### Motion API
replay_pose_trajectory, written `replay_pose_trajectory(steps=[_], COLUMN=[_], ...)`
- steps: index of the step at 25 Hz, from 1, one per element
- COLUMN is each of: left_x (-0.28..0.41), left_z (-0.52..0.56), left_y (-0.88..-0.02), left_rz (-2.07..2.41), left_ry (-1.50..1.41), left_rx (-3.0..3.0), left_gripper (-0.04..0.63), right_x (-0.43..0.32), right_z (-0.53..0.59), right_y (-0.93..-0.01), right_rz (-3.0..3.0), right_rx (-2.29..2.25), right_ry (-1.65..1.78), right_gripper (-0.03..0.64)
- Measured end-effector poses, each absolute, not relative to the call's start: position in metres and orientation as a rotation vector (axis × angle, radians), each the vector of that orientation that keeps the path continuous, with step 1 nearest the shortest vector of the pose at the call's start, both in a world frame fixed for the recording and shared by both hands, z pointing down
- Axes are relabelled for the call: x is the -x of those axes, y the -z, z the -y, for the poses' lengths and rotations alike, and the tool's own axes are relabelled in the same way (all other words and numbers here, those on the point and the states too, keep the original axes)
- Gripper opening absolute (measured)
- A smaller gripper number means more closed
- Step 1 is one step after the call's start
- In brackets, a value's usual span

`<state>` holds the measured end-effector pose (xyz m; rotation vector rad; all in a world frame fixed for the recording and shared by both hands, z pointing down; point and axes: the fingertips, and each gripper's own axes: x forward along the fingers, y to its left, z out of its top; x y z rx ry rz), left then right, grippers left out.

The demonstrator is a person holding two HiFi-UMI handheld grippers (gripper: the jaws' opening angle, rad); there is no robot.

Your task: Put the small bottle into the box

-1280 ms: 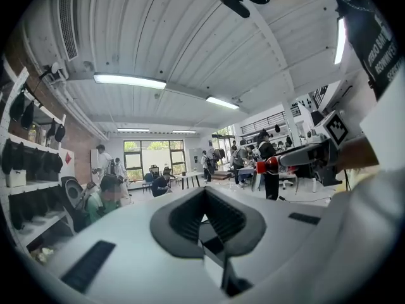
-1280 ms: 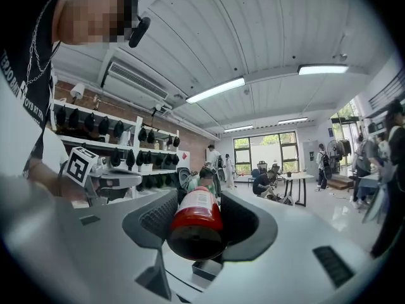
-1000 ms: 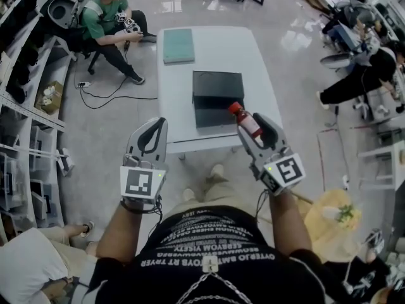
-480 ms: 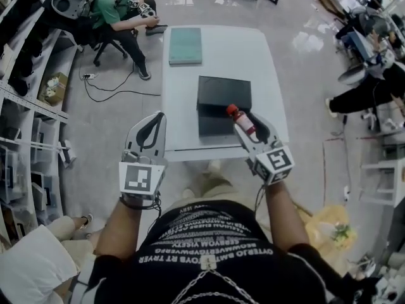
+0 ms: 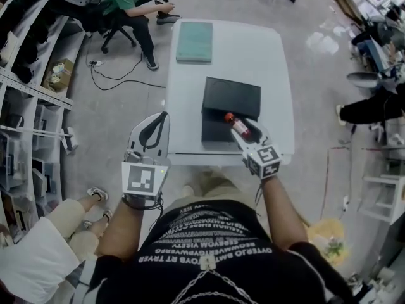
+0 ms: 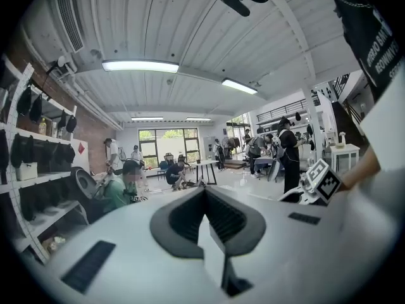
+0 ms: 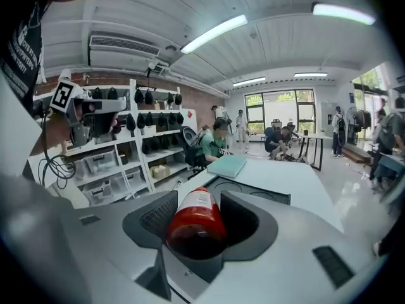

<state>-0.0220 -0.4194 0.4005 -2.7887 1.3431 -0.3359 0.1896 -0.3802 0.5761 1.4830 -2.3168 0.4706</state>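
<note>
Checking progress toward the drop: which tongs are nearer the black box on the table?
Right. The right tongs, shut on the small bottle, hang over the near edge of the box; the left tongs, shut, are left of the table.

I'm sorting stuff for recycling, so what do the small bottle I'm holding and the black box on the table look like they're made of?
The small bottle: probably clear glossy plastic; highlights, red contents showing through, white label. The black box: matte, no glare, sharp edges; likely rigid card or plastic, cannot tell which.
</note>
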Motion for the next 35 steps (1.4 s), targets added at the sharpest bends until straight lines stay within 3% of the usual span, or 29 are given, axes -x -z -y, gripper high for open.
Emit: replay_pose_trajectory(steps=[10, 21, 28, 35], left_x=[0.028, 0.047, 0.051, 0.053], left_z=[0.427, 0.412, 0.402, 0.391], left_y=[-0.418, -0.420, -0.404, -0.392], left_rz=[-1.423, -1.473, -1.441, -1.388], left_ry=[0.407, 0.428, 0.396, 0.338], left_rx=[2.772, 2.748, 2.754, 2.771], left_gripper=[0.003, 0.003, 0.003, 0.003], right_x=[-0.197, -0.188, -0.185, -0.206], right_z=[0.398, 0.398, 0.401, 0.375], right_y=[-0.672, -0.717, -0.706, -0.625], right_rz=[2.190, 2.039, 1.981, 2.088], right_rx=[-1.332, -1.179, -1.185, -1.479], right_ry=[-0.599, -0.653, -0.652, -0.558], right_gripper=[0.209, 0.210, 0.215, 0.205])
